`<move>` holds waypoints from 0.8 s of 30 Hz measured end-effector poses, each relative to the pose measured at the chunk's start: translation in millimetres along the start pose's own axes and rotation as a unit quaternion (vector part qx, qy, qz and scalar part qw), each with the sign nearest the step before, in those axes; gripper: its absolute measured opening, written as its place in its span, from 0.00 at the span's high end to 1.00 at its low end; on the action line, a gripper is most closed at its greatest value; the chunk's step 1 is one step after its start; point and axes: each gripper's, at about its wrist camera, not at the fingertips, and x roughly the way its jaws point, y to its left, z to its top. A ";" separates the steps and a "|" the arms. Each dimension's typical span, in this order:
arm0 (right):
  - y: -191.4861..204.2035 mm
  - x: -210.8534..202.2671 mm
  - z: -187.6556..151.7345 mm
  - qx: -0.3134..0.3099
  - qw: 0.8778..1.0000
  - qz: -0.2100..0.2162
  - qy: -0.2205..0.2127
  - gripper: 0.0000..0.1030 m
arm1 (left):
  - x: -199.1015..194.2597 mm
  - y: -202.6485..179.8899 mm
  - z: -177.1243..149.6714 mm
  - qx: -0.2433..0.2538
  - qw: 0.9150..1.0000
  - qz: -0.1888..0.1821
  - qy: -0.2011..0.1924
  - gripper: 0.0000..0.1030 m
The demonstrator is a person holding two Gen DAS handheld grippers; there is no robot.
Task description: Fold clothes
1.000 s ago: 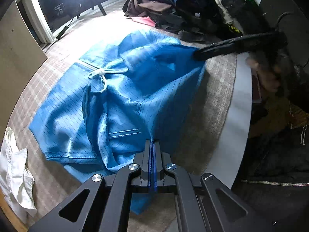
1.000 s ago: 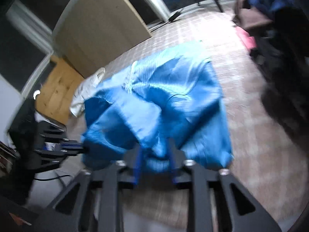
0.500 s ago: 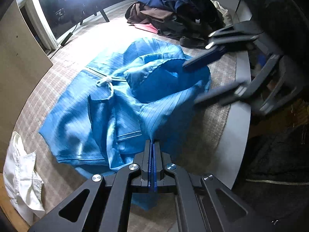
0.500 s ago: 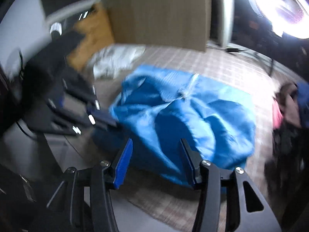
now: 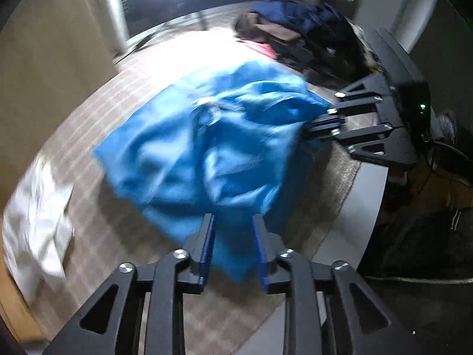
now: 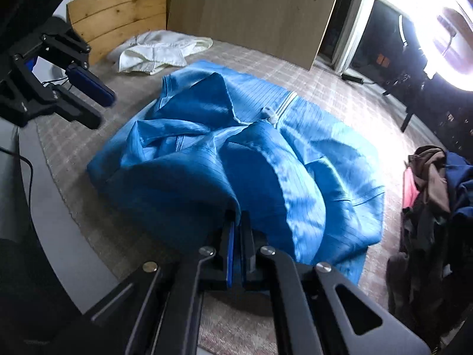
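- A blue garment (image 6: 236,159) lies crumpled in the middle of a checked cloth (image 6: 340,88) that covers the table, its folds heaped toward the near edge.
- The right gripper (image 6: 236,236), at 6 o'clock in its own view, has its fingers pressed together on a fold of the blue garment's near hem.
- The left gripper (image 5: 233,245), at 6 o'clock in its own view, is spreading its fingers; a tongue of blue fabric hangs between them, and the pads stand clear of it.
- From the right wrist, the left gripper shows at 10 o'clock, beside the garment.
- A white garment (image 6: 159,50) lies at 11 o'clock, well apart from the blue one.
- A pile of dark clothes (image 6: 434,195) sits at 3 o'clock, just beside the blue garment's edge.
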 end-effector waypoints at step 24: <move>-21.5 -17.5 107.3 -0.070 0.991 0.110 -0.012 0.62 | 31.9 -4.4 9.2 -0.153 0.988 -0.006 -0.013 0.76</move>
